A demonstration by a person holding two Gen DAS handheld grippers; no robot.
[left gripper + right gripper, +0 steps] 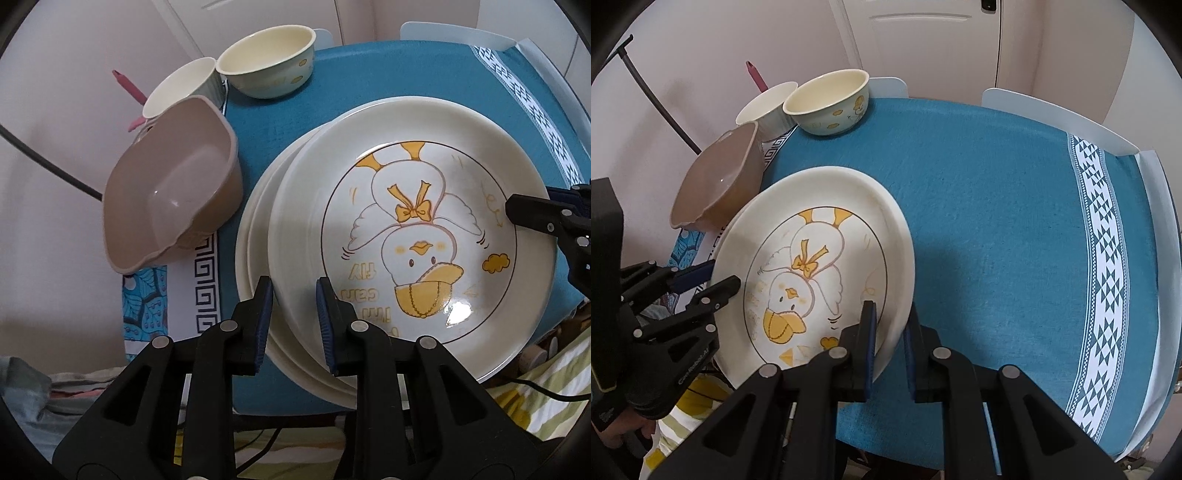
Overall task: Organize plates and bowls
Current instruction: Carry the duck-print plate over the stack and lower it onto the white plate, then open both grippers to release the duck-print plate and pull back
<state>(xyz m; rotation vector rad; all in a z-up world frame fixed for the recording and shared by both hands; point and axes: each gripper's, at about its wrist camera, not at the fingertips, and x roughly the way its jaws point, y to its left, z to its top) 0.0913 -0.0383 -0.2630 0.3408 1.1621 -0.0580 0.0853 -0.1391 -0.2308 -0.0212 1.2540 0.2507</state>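
A cream plate with a yellow duck drawing [406,229] lies on top of a stack of cream plates [255,236] on the blue tablecloth. My left gripper [295,295] straddles the stack's near-left rim, its jaws partly apart around it. My right gripper [890,325] straddles the duck plate's [820,258] right rim in the same way. A brown plastic bowl [173,192] leans tilted at the table's left edge. Behind it stand a white ribbed bowl [181,88] and a cream duck-print bowl [269,62].
The round table's blue cloth [997,221] has a white patterned band [1104,266] at the right. White chair backs [1056,118] stand behind the table. A pink-handled tool [757,75] leans by the wall. A door [923,44] is behind.
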